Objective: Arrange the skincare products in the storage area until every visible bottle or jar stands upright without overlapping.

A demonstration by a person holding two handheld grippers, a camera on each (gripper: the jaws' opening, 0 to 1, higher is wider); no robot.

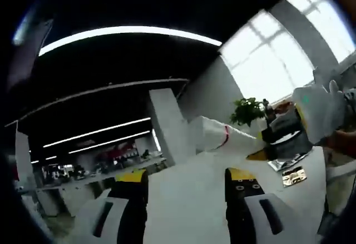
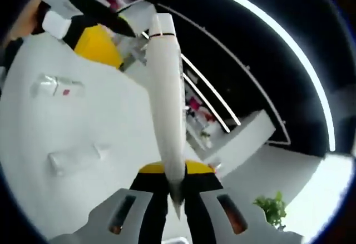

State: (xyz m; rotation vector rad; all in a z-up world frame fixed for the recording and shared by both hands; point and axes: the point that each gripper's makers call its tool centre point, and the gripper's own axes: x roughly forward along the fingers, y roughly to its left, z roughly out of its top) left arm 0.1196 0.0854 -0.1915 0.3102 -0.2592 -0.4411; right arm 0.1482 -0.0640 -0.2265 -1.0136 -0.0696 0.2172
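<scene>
A long white tube (image 2: 167,88) with a thin red band near its cap is clamped by its crimped end in my right gripper (image 2: 172,174), which is shut on it. In the left gripper view the same tube (image 1: 222,135) lies slantwise above the white table (image 1: 189,199), carried by the other gripper and a white-gloved hand (image 1: 322,110) coming in from the right. My left gripper (image 1: 186,180) stands open with nothing between its jaws, the tube's cap end ahead of it and apart. Two clear bottles (image 2: 55,85) (image 2: 72,158) lie on their sides on the table.
Small shiny packets (image 1: 292,174) lie on the table at the right. A potted plant (image 1: 247,110) stands at the far edge by a bright window. The other gripper's yellow and black body (image 2: 97,44) sits beyond the tube's cap. Office desks fill the background.
</scene>
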